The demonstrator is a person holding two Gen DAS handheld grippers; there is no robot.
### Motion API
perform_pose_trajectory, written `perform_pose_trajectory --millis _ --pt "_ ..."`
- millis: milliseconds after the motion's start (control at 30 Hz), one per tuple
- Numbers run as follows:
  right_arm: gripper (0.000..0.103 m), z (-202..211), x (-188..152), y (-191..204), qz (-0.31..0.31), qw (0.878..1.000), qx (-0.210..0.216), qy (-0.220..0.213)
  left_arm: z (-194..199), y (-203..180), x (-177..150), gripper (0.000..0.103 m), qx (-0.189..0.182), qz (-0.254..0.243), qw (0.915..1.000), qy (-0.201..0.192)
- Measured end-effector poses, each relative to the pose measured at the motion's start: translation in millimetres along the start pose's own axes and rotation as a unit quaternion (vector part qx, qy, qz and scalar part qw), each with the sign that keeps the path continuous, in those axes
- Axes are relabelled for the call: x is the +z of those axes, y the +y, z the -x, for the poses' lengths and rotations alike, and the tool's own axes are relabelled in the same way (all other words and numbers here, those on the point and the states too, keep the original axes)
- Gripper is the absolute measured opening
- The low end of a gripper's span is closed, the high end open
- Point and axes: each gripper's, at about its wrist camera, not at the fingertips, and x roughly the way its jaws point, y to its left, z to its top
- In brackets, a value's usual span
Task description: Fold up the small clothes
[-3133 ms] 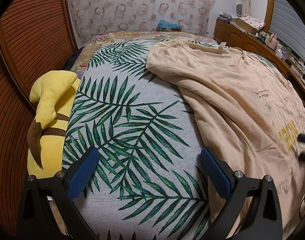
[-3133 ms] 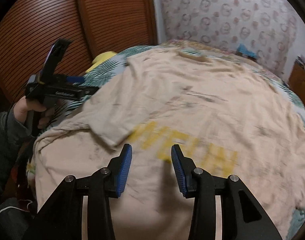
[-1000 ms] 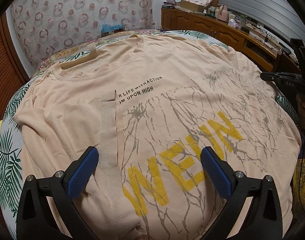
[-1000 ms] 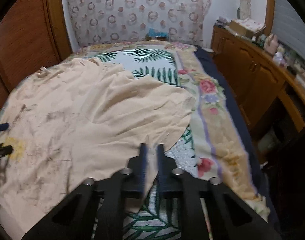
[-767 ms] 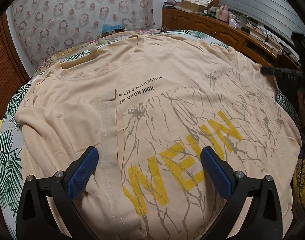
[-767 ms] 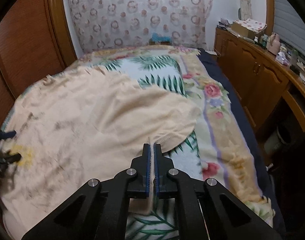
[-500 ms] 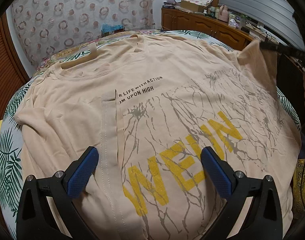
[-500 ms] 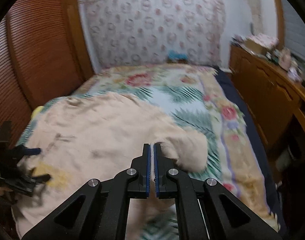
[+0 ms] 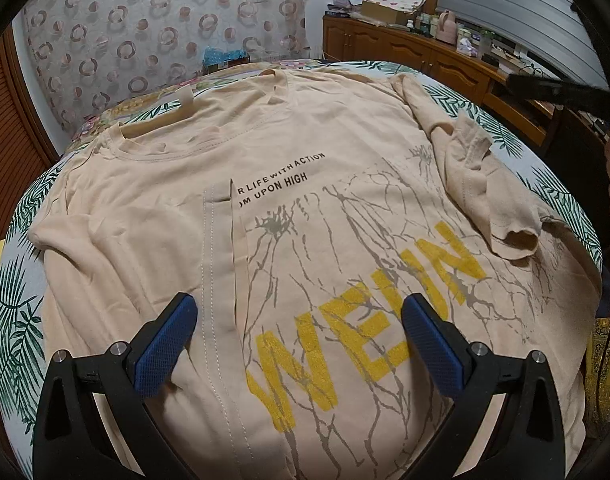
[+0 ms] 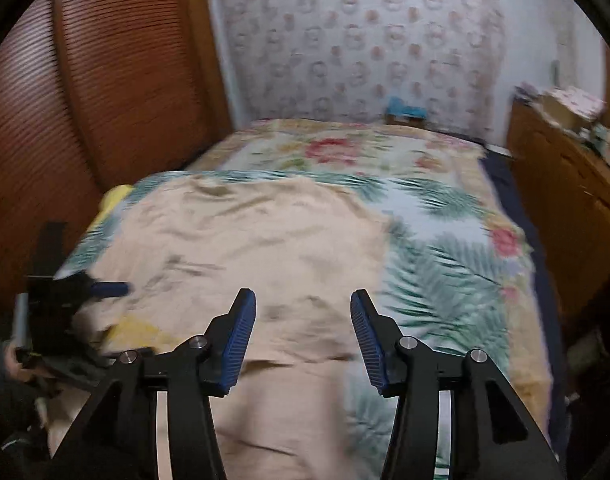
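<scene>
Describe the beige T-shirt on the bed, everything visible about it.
The beige T-shirt lies face up, spread on the leaf-print bedspread, neckline toward the wall. It looks like soft cotton, printed with small black text, grey crack lines and big yellow letters. Both sleeves are folded inward onto the body: one flat strip, the other crumpled. The open left gripper hangs over its lower part; contact unclear.

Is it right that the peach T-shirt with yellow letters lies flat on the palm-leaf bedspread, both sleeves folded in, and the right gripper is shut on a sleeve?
Not quite: the right wrist view shows the right gripper open and holding nothing. The peach T-shirt with yellow letters does lie on the palm-leaf bedspread, both sleeves folded in.
</scene>
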Motion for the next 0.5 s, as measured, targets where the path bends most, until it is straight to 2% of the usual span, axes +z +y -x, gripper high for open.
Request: perform_pose_trajectory --millis 133,233,300,400,433,467,500 --pt "0.051 -18.5 -11.7 -24.0 -0.028 0.998 -0.03 0.041 0.3 -0.8 -0.5 0.103 0.001 0.0 1.0 0.0" --pt "0.051 -38.7 -13.6 -29.1 -0.048 0.997 -0.015 0.064 1.3 0.0 0.3 0.103 0.004 0.001 1.0 -0.003" --pt "0.051 -51.6 -12.8 -26.6 -0.053 0.996 -0.008 0.074 9.0 0.5 -0.7 0.103 0.001 0.004 0.9998 -0.02" --pt "0.033 -67.1 -5.5 -23.5 -0.051 0.996 0.009 0.077 26.1 2.8 -3.8 0.103 -0.006 0.018 0.9987 -0.047" --pt "0.014 -68.7 -3.9 -22.6 -0.049 0.996 0.01 0.076 31.7 2.9 -4.7 0.103 -0.01 0.021 0.9983 -0.053" --pt "0.005 -70.1 -1.3 -21.0 -0.046 0.996 0.01 0.074 37.8 3.1 -5.8 0.103 -0.012 0.023 0.9978 -0.06" --pt "0.005 -71.0 1.7 -18.4 -0.043 0.997 0.01 0.069 42.8 3.7 -6.4 0.103 -0.012 0.026 0.9974 -0.066"
